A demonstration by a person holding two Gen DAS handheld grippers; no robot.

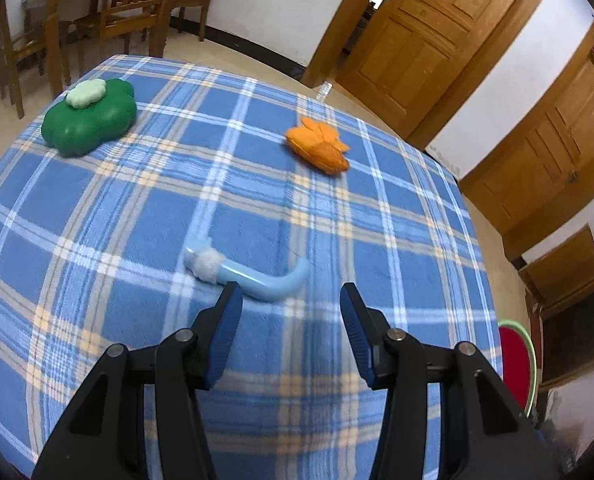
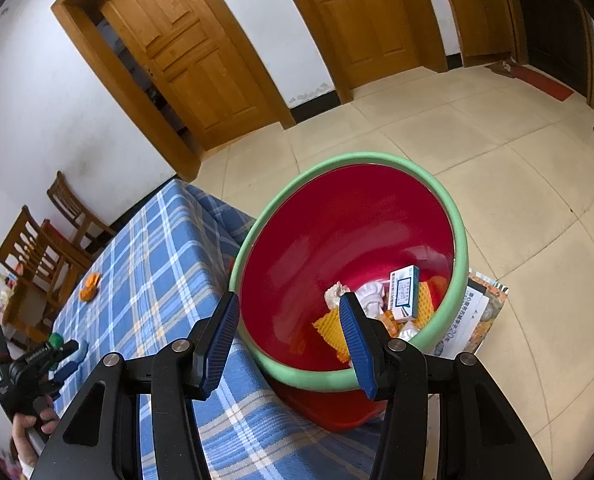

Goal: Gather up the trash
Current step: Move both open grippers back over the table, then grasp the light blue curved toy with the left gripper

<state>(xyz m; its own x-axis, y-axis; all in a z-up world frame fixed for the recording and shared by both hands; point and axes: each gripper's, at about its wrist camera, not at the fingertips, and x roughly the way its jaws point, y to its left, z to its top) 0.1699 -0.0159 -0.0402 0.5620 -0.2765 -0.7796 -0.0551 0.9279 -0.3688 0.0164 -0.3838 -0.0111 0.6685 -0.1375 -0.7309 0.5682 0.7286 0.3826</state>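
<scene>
Plaid-covered worktop point(image 1: 97, 216) carries a light-blue curved tube with white fluff point(image 1: 253, 276), just ahead of the left gripper point(image 1: 291, 300), jaws spread, empty. Orange peel point(image 1: 317, 148) lies toward the far edge. Right gripper point(image 2: 289, 304) hangs released over the red bin point(image 2: 329, 216) beside the worktop edge.

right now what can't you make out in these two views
- Light blue tube, left wrist view: one stretch is covered by the open left tool finger; motion blur hides what the white tuft is.
- Red bin, right wrist view: the open right tool covers some trash; the box print is too small.
- Orange peel: tiny there.
</scene>
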